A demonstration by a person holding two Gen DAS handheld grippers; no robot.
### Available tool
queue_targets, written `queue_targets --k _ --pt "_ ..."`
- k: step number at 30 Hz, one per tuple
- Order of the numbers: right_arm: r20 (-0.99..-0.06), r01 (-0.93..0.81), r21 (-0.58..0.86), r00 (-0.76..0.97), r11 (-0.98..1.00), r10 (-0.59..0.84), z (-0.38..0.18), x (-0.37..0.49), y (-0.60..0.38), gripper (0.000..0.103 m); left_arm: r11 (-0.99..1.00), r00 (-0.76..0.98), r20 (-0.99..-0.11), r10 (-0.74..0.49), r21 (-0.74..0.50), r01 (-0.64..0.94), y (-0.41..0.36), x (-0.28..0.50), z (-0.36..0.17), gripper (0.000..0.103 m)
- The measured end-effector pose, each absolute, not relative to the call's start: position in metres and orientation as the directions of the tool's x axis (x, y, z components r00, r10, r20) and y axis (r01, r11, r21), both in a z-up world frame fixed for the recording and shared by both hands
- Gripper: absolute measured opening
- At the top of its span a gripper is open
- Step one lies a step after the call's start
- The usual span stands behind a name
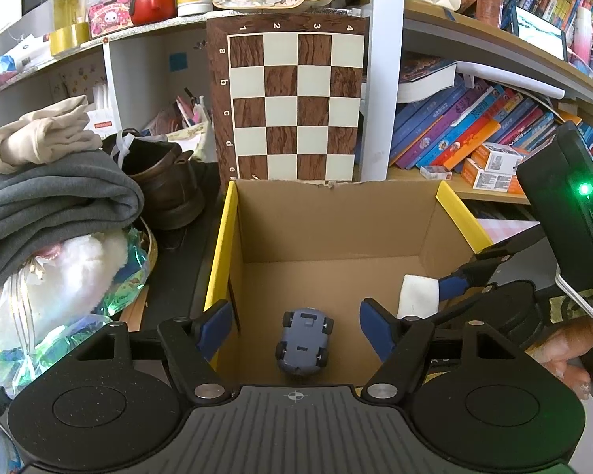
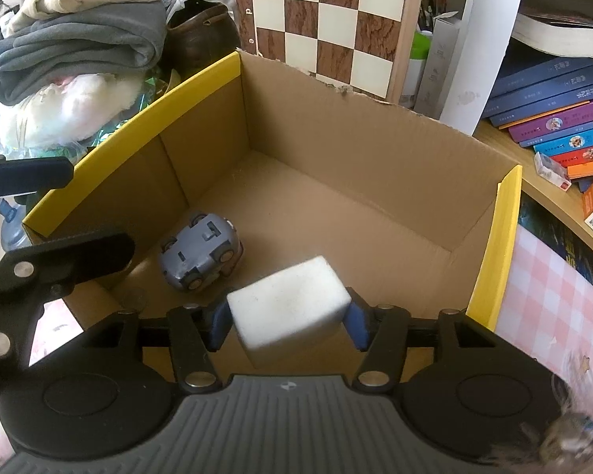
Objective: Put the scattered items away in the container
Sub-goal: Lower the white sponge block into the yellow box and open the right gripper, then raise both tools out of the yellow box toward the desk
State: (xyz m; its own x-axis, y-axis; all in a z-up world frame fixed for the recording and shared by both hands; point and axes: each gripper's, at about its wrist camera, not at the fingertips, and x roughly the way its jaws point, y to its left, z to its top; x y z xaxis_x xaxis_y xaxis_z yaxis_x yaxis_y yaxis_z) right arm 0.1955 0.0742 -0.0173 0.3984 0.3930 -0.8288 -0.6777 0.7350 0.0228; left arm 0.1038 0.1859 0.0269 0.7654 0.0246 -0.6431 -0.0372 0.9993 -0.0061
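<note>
An open cardboard box [image 1: 328, 229] with yellow-taped side rims stands in front of me. A grey-blue toy car [image 1: 304, 339] lies upside down on its floor, also seen in the right wrist view [image 2: 201, 254]. My left gripper [image 1: 294, 316] hangs open and empty over the car, its pads on either side well clear of it. A white foam block [image 2: 290, 312] sits between the pads of my right gripper [image 2: 286, 322] above the box floor. The block looks slightly blurred, a thin gap shows at the right pad, and the jaws do not press it. The block [image 1: 419, 296] shows at the box's right.
A chessboard [image 1: 292, 102] leans behind the box. Folded clothes [image 1: 55, 197], a brown shoe [image 1: 162, 185] and a white plush toy in shiny wrap [image 1: 79, 268] crowd the left. Shelves of books [image 1: 466, 126] fill the right, with a pink checked cloth [image 2: 553, 308] beside the box.
</note>
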Motion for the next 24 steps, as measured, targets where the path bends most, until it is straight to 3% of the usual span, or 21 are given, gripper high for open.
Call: queue_targets --k 6,24 --pt "-0.810 -0.679 0.014 0.423 0.734 0.407 -0.009 0.192 0.073 0.078 0.999 0.772 -0.635 0.026 -0.012 -0.044 0.187 0.101 0.031 0.074" --pt "-0.748 -0.649 -0.010 0.509 0.760 0.425 0.024 0.167 0.057 0.082 0.999 0.805 -0.593 0.014 -0.030 -0.039 0.183 0.079 0.051 0.075"
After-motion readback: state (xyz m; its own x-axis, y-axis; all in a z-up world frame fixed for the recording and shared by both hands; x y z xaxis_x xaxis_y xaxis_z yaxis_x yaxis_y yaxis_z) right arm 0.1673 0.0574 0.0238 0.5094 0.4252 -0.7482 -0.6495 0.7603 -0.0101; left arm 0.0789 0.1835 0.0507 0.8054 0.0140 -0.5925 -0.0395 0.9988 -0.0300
